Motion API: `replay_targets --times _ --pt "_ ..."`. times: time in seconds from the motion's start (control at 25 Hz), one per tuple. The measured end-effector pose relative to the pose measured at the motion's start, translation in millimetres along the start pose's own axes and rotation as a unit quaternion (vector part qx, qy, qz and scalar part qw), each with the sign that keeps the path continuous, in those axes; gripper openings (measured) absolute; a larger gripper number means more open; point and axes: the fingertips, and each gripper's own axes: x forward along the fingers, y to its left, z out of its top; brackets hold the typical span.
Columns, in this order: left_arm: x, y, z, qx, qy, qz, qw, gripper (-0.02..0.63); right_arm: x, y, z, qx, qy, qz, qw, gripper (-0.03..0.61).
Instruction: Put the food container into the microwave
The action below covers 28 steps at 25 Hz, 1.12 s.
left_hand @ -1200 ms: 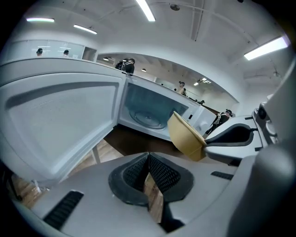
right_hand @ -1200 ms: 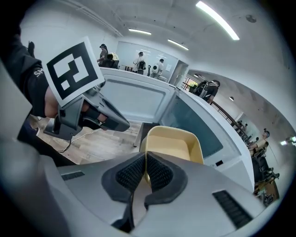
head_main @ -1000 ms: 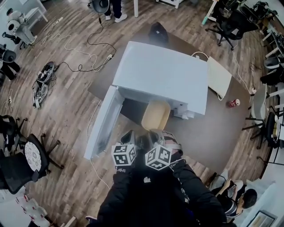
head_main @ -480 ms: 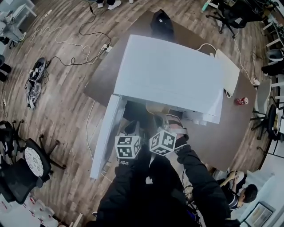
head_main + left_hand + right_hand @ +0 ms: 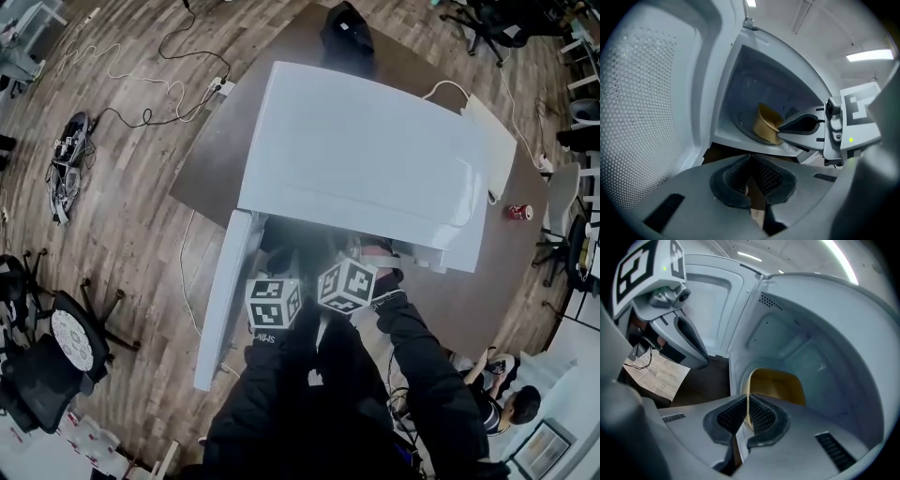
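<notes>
Now, main risk: container (image 5: 778, 385) toppling onto its side if let go as it is. Tilted in the grasp and pinched only by one thin wall near the rim.
Cause: a narrow pinch on one side with the weight hanging off it. Letting go before the base sits flat would probably do it.
Second risk: clipping the cavity wall or the front sill of the microwave (image 5: 375, 159) on the way back out. Tight quarters in there.
Third risk: door (image 5: 225, 292) swung wide to the left with the left gripper close beside it. One nudge could swing it.
Right gripper (image 5: 747, 401): clamped on the container's wall, pads nearly meeting with only the thin yellow edge between them, reaching in through the front opening.
Left gripper (image 5: 750, 159): jaws pressed together, nothing between them, outside the opening and just beside the right one.
Container location: inside the microwave, over the round plate (image 5: 740, 123) on the cavity floor. Touching it or just above, hard to tell.
Microwave location: mid-table (image 5: 202, 173), open door reaching past the front edge.
</notes>
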Motion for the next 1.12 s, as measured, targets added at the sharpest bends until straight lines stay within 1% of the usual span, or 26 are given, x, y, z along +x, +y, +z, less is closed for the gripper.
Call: replay_targets --times 0.32,0.44,0.52,0.6,0.76,0.84,0.96,1.12 --pt "2 3 2 -0.004 -0.002 0.006 1.0000 0.034 7 -4 1 -0.003 -0.007 0.005 1.000 0.035" --pt "-1 -3 0 -0.003 -0.007 0.009 0.9999 0.034 0 -3 -1 0.008 -0.017 0.000 1.000 0.083" --pt "-5 -6 -1 -0.002 -0.014 0.011 0.9998 0.034 -9 2 1 0.013 -0.029 -0.007 0.999 0.128" --pt "-11 -10 -3 -0.001 -0.020 0.013 0.9997 0.034 -21 5 4 0.021 -0.042 -0.018 0.999 0.135" --pt "-31 -27 -6 0.005 -0.036 0.023 0.9991 0.034 -61 16 6 0.069 -0.074 -0.023 0.995 0.130" --pt "-45 -42 -7 0.002 -0.050 0.029 0.9983 0.034 -87 22 2 0.096 -0.091 -0.026 0.991 0.114" --pt "-64 -68 -9 0.007 -0.073 0.031 0.9968 0.034 -129 23 -10 0.149 -0.114 -0.041 0.981 0.076" --pt "-99 -107 -16 0.006 -0.096 0.037 0.9947 0.034 -190 24 -29 0.218 -0.129 -0.055 0.966 0.025"
